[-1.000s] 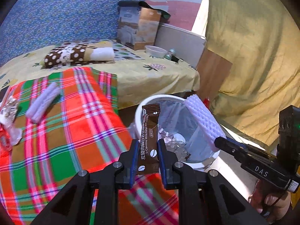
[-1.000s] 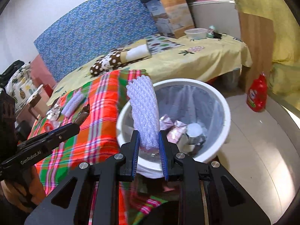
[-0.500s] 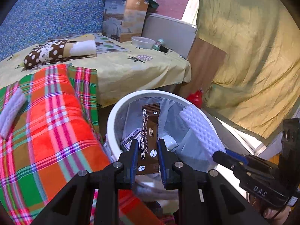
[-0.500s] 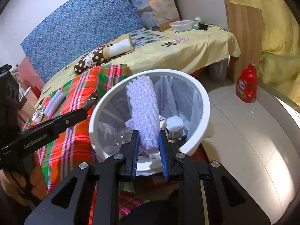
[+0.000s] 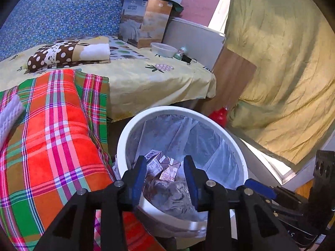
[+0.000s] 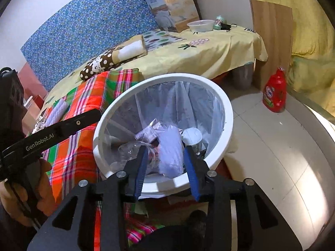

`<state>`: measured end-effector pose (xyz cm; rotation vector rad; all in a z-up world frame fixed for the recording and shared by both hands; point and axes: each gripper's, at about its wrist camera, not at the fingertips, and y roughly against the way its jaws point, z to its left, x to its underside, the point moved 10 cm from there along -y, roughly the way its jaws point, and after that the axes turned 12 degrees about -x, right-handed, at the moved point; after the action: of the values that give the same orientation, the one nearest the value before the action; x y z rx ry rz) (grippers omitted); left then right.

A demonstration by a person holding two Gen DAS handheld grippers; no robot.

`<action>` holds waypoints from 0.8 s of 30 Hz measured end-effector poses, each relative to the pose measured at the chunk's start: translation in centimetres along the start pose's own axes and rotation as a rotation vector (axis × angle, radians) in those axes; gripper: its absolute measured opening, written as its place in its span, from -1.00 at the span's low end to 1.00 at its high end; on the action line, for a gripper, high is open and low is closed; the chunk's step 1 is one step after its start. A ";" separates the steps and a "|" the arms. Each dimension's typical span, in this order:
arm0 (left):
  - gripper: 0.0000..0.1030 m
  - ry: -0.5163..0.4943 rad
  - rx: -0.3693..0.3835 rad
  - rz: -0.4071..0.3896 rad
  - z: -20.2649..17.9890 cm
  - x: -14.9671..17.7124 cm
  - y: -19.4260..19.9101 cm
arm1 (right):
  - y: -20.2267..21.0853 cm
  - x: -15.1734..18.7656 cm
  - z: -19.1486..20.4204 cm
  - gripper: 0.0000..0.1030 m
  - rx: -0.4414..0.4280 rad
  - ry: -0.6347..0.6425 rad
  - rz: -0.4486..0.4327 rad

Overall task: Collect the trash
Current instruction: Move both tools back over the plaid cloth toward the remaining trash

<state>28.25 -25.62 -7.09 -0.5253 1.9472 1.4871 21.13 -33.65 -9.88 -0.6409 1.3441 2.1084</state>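
A white trash bin (image 5: 236, 148) with a clear liner stands beside the bed; it also shows in the right wrist view (image 6: 228, 113). My left gripper (image 5: 164, 167) is open and empty above the bin, over crumpled wrappers (image 5: 165, 167). My right gripper (image 6: 165, 156) is open above the bin; a white foam net sleeve (image 6: 170, 148) is dropping between its jaws into the trash. A second foam sleeve (image 5: 9, 113) lies on the plaid blanket, and it also shows in the right wrist view (image 6: 56, 109).
A plaid blanket (image 5: 52, 142) covers the bed left of the bin. A red detergent bottle (image 6: 275, 94) stands on the tiled floor. A plastic bowl (image 5: 164, 49), a box (image 5: 144, 21) and a dotted pillow (image 5: 67, 53) sit on the yellow sheet.
Both grippers have opened over the bin. The brown coffee sachet has left my left gripper and the foam sleeve has left my right gripper; both have dropped into the bin.
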 end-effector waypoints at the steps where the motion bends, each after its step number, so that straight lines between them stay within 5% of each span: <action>1: -0.28 0.002 -0.002 0.000 0.1 0.0 0.1 | 0.1 0.0 -0.1 -0.25 0.000 -0.004 -0.002; 24: -0.29 0.065 -0.062 -0.040 5.7 2.7 6.8 | 0.3 0.3 6.7 -0.25 -0.134 0.097 -0.011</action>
<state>23.22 -18.11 -5.10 -0.6434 1.9331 1.5262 20.07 -27.57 -7.30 -0.8136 1.2546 2.1965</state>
